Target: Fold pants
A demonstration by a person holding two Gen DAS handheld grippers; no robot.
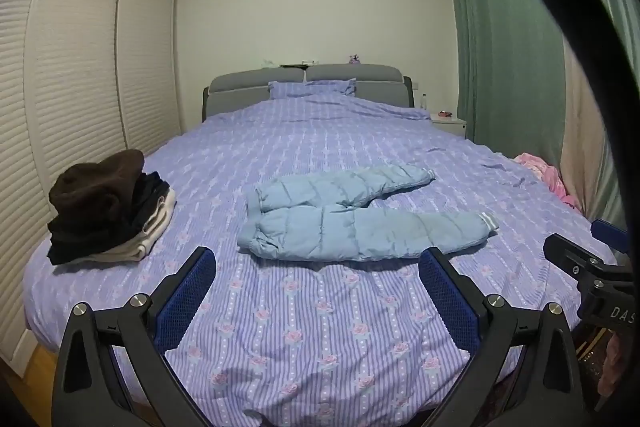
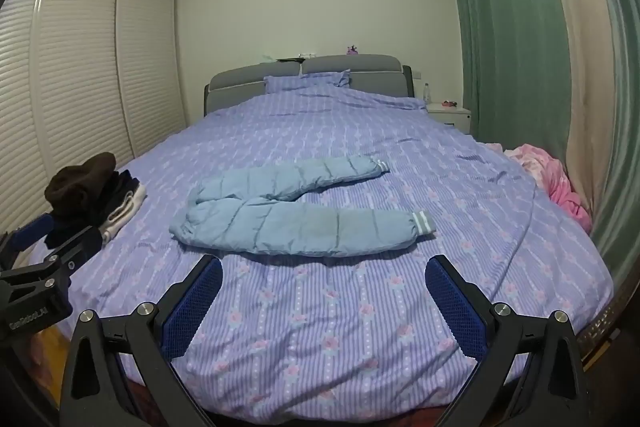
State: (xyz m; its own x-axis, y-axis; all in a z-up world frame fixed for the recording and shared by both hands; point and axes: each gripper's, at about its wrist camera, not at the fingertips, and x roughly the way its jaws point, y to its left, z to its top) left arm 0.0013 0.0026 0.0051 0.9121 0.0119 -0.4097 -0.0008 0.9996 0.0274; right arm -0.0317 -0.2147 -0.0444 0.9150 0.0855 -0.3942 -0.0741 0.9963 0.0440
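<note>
Light blue padded pants [image 1: 352, 215] lie flat on the bed [image 1: 320, 327], waist to the left, both legs spread to the right with striped cuffs. They show in the right wrist view [image 2: 296, 215] too. My left gripper [image 1: 318, 259] is open and empty, held above the bed's near end, short of the pants. My right gripper [image 2: 324, 267] is open and empty, also short of the pants. The right gripper shows at the right edge of the left wrist view [image 1: 580, 263]; the left gripper shows at the left edge of the right wrist view [image 2: 48, 247].
A stack of folded dark and white clothes [image 1: 108, 207] sits at the bed's left edge. A pink garment [image 2: 556, 179] lies at the right edge by the green curtain [image 2: 512, 27]. A pillow [image 1: 312, 89], headboard and nightstand [image 1: 450, 125] are far behind. Wardrobe doors [image 1: 80, 67] line the left.
</note>
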